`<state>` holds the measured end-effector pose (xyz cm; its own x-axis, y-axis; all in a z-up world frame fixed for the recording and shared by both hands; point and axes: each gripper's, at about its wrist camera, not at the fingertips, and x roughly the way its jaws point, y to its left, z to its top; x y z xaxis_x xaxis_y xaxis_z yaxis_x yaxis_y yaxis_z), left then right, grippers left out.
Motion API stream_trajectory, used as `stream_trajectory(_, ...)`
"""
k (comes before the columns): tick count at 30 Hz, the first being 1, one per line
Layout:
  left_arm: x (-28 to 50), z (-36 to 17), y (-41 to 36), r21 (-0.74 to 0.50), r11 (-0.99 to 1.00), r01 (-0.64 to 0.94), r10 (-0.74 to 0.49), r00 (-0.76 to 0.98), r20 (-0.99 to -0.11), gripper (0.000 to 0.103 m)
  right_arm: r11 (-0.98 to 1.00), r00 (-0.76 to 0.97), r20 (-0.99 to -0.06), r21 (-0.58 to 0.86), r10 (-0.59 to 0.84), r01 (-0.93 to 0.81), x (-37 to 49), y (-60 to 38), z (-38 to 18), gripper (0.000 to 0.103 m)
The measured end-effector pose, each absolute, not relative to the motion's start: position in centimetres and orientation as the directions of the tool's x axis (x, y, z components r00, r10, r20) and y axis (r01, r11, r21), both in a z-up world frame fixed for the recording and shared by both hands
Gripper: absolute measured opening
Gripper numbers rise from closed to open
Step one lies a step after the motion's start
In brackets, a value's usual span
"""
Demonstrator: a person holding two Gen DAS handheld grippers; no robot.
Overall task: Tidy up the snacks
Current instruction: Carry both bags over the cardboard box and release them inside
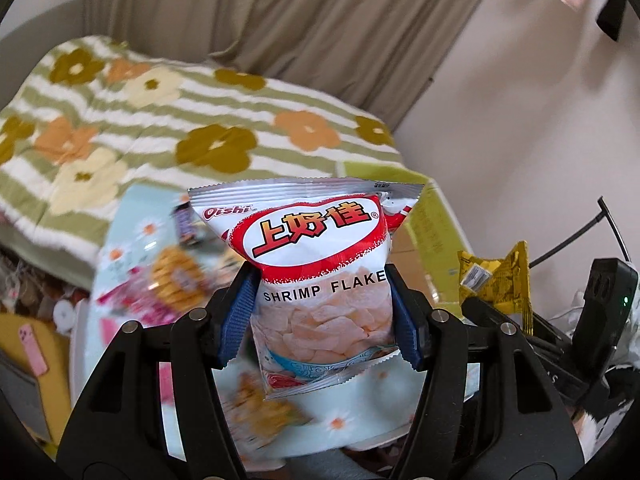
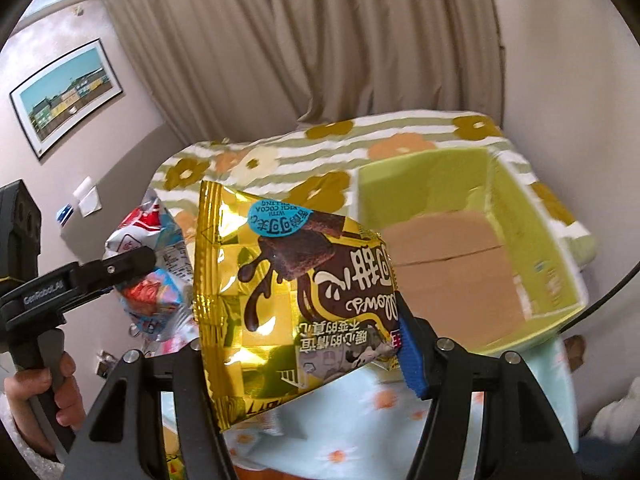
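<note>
Left gripper [image 1: 320,312]: black linkage arms, silver screw heads, blue ribbed pads [image 1: 236,316]. Its side carries white lettering; the hand [image 2: 48,392] wears a fuzzy white sleeve.

The white snack bag [image 1: 320,280] says "Oishi", "上好佳" and "SHRIMP FLAKE". The gold snack bag [image 2: 288,300] has a blue spot saying "WITH COCOA". The black claw handle [image 2: 44,300] says "GenRobot.AI".

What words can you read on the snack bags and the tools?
"Oishi" – top left of the shrimp bag
"上好佳" – red oval on the same bag
"SHRIMP FLAKE" – across its middle; the end is cut off by the fold
"WITH RICH COCOA FILLING" – blue sticker on the gold bag, upside down
"GenRobot.AI" – side of the left tool
Other print on the gold bag: upside down, too small to read.
</note>
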<state>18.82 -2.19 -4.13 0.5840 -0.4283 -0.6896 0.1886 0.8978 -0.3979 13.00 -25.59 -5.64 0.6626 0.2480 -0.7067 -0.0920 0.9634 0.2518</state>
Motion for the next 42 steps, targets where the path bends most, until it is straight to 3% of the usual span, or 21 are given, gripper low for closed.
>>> stream_trajectory(9,24.1,-4.8,-15.2,-0.428,0.877,0.218,-0.472,0.557,-0.683,0.058,0.967,0.634,-0.737,0.245,0.235,-0.073,17.4,-34.7,-5.2,0.059)
stream_trajectory(23,28.1,-13.0,-25.8,-0.335,0.920,0.204,-0.391,0.400,-0.829,0.059,0.946,0.565,-0.767,0.314,0.304,-0.082,21.7,-40.8,-8.0,0.059)
stream_trajectory(24,28.2,-13.5,-26.1,-0.324,0.922,0.212,-0.384,0.387,-0.838,0.063,0.946,0.562,-0.769,0.316,0.304,-0.079,21.8,-40.8,-8.2,0.059)
stream_trajectory(26,28.2,-14.2,-26.6,-0.292,0.929,0.229,-0.360,0.369,-0.857,0.079,0.944,0.556,-0.773,0.323,0.307,-0.072,22.0,-41.0,-8.5,0.059)
stream_trajectory(27,28.1,-14.4,-26.8,-0.258,0.936,0.237,-0.333,0.368,-0.868,0.093,0.942,0.553,-0.774,0.328,0.309,-0.068,22.1,-41.0,-8.5,0.059)
stream_trajectory(28,27.8,-14.4,-27.0,-0.232,0.940,0.249,-0.314,0.373,-0.873,0.097,0.941,0.548,-0.776,0.331,0.313,-0.068,22.1,-41.0,-8.5,0.059)
stream_trajectory(39,25.4,-13.8,-24.4,-0.157,0.946,0.283,-0.264,0.393,-0.881,0.098,0.959,0.506,-0.815,0.257,0.283,-0.123,23.0,-38.9,-9.1,0.060)
stream_trajectory(41,25.3,-13.7,-23.7,-0.169,0.948,0.271,-0.269,0.392,-0.880,0.098,0.967,0.504,-0.825,0.225,0.256,-0.123,23.3,-38.4,-9.4,0.062)
stream_trajectory(42,25.3,-13.6,-23.3,-0.179,0.948,0.264,-0.275,0.391,-0.878,0.098,0.969,0.512,-0.823,0.216,0.247,-0.121,23.3,-38.3,-9.5,0.069)
